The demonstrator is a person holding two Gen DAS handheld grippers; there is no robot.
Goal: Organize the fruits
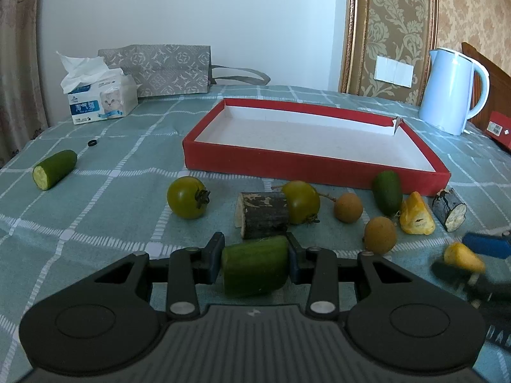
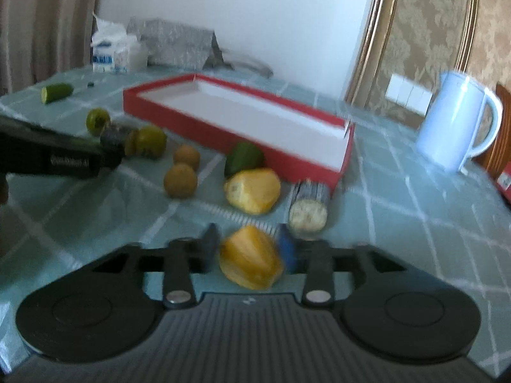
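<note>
My left gripper (image 1: 255,255) is shut on a green cucumber piece (image 1: 255,266) just above the checked cloth. My right gripper (image 2: 249,249) is shut on a yellow fruit piece (image 2: 250,257); it shows blurred in the left wrist view (image 1: 464,257). An empty red tray (image 1: 316,162) with a white floor lies beyond. Between it and the grippers lie two green tomatoes (image 1: 186,197) (image 1: 301,202), two brown longans (image 1: 348,207) (image 1: 380,235), a dark cane piece (image 1: 263,215), another cucumber piece (image 1: 387,193), a second yellow piece (image 1: 415,215) and a small cane piece (image 1: 449,209).
A third cucumber piece (image 1: 54,169) lies far left, with a small black ring (image 1: 92,143) behind it. A tissue pack (image 1: 99,95) and grey paper bag (image 1: 163,68) stand at the back. A pale blue kettle (image 1: 450,91) stands at the right, with a red box (image 1: 499,129) beside it.
</note>
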